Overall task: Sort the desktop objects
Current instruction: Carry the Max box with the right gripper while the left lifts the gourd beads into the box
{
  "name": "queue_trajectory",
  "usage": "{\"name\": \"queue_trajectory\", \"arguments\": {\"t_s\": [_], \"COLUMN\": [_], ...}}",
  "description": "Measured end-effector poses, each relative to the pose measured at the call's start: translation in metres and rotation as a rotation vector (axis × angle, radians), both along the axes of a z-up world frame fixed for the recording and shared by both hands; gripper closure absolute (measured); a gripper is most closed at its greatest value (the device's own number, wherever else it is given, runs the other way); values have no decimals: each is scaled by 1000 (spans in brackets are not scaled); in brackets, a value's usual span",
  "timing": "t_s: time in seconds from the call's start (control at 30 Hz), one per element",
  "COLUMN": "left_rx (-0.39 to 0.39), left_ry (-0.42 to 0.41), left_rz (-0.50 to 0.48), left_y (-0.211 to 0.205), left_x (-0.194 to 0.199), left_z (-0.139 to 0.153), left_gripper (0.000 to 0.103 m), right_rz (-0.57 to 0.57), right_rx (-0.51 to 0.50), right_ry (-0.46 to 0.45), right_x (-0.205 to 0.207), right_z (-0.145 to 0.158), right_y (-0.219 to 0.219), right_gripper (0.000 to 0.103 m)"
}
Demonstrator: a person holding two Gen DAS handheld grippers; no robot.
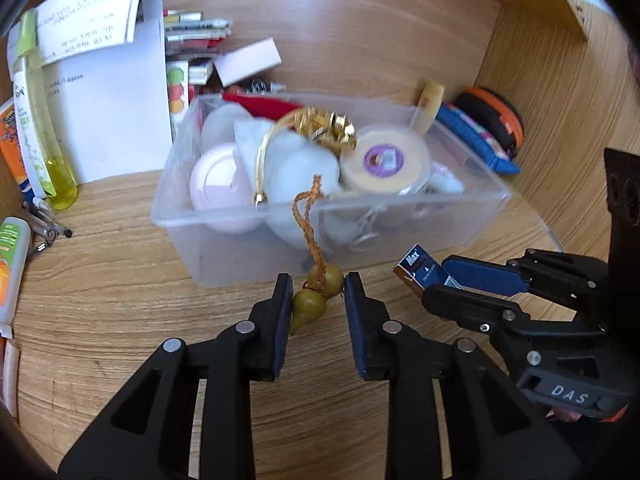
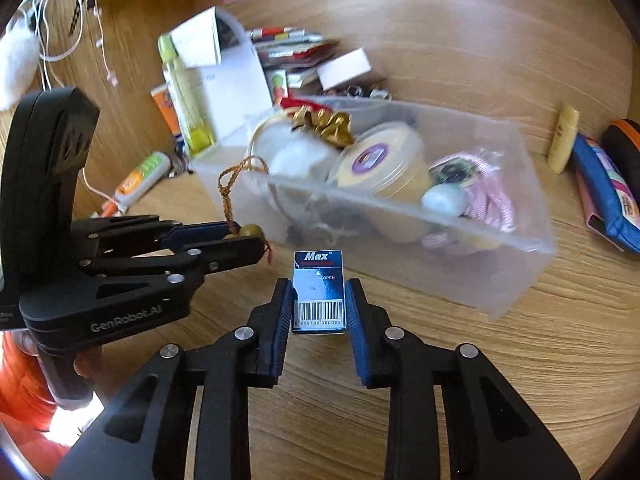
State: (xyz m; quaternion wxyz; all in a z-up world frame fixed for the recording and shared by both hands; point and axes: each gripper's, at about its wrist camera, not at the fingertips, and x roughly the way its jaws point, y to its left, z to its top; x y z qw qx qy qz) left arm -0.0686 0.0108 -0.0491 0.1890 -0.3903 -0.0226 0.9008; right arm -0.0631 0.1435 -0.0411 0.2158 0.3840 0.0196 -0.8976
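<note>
My left gripper point(image 1: 316, 292) clamped on an olive gourd charm point(image 1: 316, 294) with braided cord, my right gripper point(image 2: 318, 304) pinching a blue staple box point(image 2: 319, 292), barcode facing up

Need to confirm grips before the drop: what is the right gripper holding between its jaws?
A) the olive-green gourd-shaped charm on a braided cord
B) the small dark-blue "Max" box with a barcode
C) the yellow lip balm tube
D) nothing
B: in the right wrist view the right gripper has its jaws closed on the small dark-blue "Max" box with a barcode, while the gourd charm sits in the left gripper.
</note>
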Motion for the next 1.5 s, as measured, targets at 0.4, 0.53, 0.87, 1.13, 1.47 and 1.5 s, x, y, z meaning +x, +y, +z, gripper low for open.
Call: {"name": "queue_trajectory", "arguments": {"t_s": [0.4,0.53,0.87,1.13,1.47,1.5], "left_rx": [68,69,68,41,16,29], "left_ry": [109,106,69,51,93,91], "left_rz": [-22,-21,-5,-18,-38,-47], "left_y": [12,13,15,24,24,22], "left_x": [-10,-19,-51,-66,-66,-66], "left_z": [39,41,28,17,12,13], "left_gripper": [77,77,78,78,75,74], "right_rz": [-70,-89,-95,-124,-171,-171], "right_rx": [-64,-83,-102,-115,-47,-40], "right_ry": [56,71,87,105,63,59], "right_x": [-1,-2,-7,-24,-61,-63], "right_z": [26,33,41,48,26,24], "right_y": [27,38,50,61,61,60], "right_gripper": [79,78,79,78,78,78]}}
